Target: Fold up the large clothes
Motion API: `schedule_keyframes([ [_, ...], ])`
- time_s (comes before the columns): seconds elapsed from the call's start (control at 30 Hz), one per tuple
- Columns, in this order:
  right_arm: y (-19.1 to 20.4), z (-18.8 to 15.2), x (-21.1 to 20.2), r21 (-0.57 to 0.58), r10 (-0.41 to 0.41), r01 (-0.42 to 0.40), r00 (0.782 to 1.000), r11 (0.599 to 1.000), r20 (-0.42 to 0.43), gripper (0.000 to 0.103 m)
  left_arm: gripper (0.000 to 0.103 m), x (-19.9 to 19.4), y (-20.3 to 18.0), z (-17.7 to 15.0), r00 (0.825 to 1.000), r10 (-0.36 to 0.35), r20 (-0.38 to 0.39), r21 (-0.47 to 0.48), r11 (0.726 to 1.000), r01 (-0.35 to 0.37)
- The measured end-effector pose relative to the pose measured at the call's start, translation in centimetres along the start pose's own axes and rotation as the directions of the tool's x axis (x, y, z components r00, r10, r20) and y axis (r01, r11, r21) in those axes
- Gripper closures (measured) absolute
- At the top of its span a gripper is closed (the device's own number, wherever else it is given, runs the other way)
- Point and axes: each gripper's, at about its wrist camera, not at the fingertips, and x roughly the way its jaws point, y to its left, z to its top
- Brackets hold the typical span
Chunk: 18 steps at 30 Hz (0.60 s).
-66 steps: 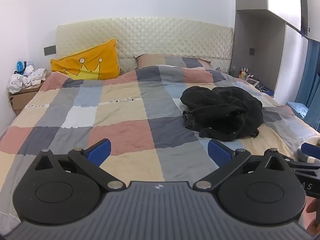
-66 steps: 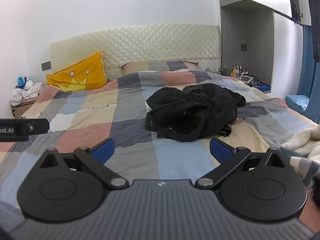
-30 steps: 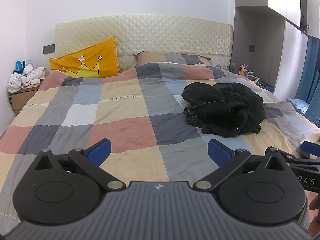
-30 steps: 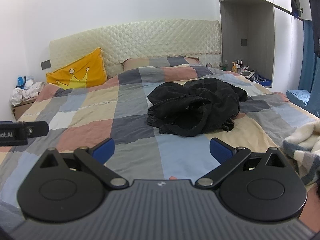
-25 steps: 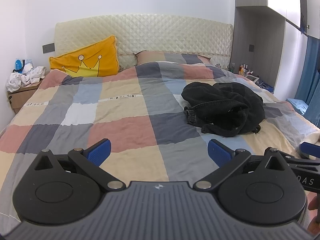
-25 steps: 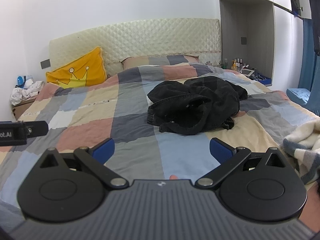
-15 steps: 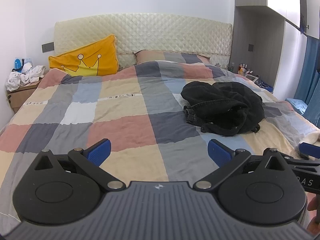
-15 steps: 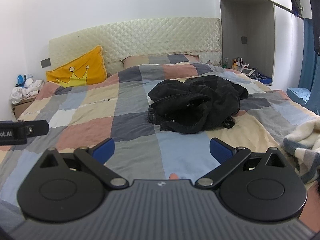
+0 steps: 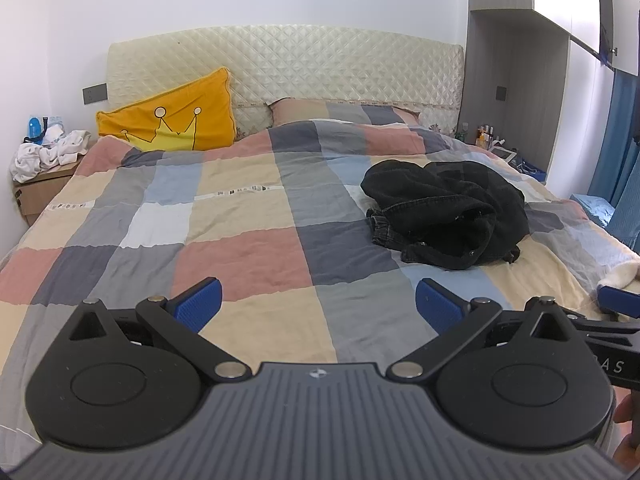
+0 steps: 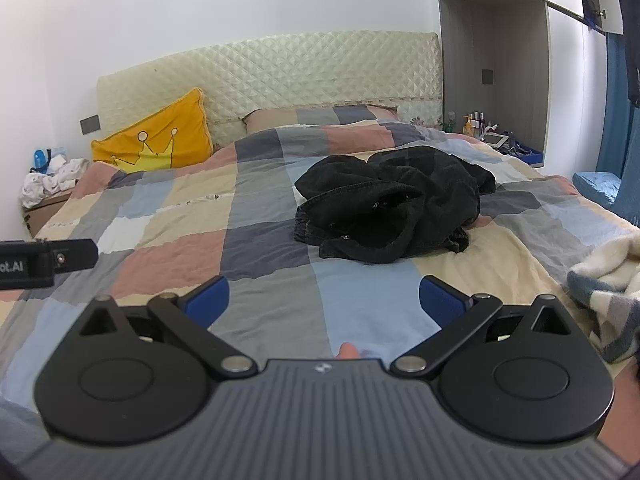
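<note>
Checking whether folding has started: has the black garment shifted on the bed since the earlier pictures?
No. The black garment lies crumpled on the same quilt squares; only the cameras drifted.

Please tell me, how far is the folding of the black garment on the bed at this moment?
Nothing looks done: the black garment lies in a crumpled heap on the patchwork quilt, with no fold visible. Nothing is in hand either: the left gripper and the right gripper are both open and empty, short of the heap. Left to do: grasp it, spread it flat, then fold it.
</note>
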Motion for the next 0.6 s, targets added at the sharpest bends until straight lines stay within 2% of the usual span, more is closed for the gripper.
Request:
schedule_keyframes([
  [0.6, 0.05, -0.07, 0.47, 0.016, -0.009, 0.009, 1.0, 1.0, -0.02, 0.0, 0.0, 0.41, 0.09, -0.3, 1.0, 0.001, -0.021, 0.009, 1.0, -0.001],
])
